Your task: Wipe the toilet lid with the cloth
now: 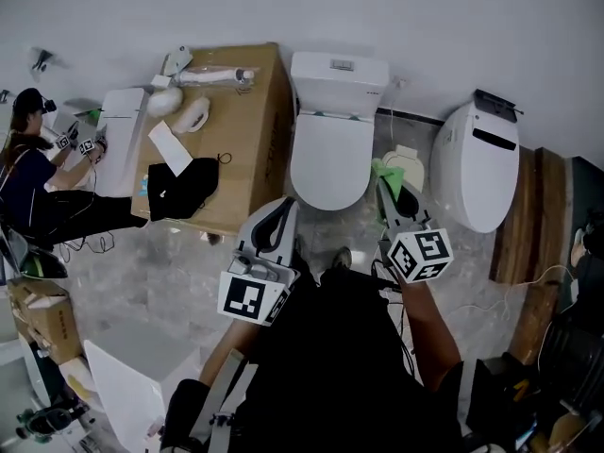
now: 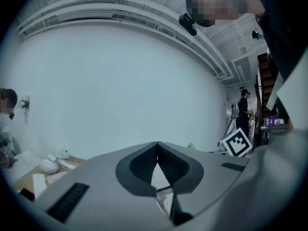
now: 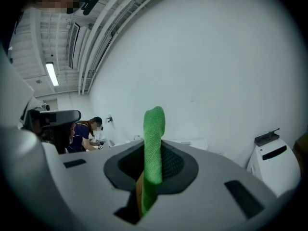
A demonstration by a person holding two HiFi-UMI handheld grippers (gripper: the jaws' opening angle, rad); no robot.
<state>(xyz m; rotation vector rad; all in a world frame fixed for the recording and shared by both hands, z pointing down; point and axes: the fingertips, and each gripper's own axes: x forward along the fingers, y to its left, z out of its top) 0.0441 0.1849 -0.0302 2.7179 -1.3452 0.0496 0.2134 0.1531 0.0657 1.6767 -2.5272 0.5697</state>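
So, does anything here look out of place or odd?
Nothing spilled or broken. What stands out: a cardboard box beside the toilet is strewn with loose items, including a crumpled black garment, and a second toilet stands askew at the right.
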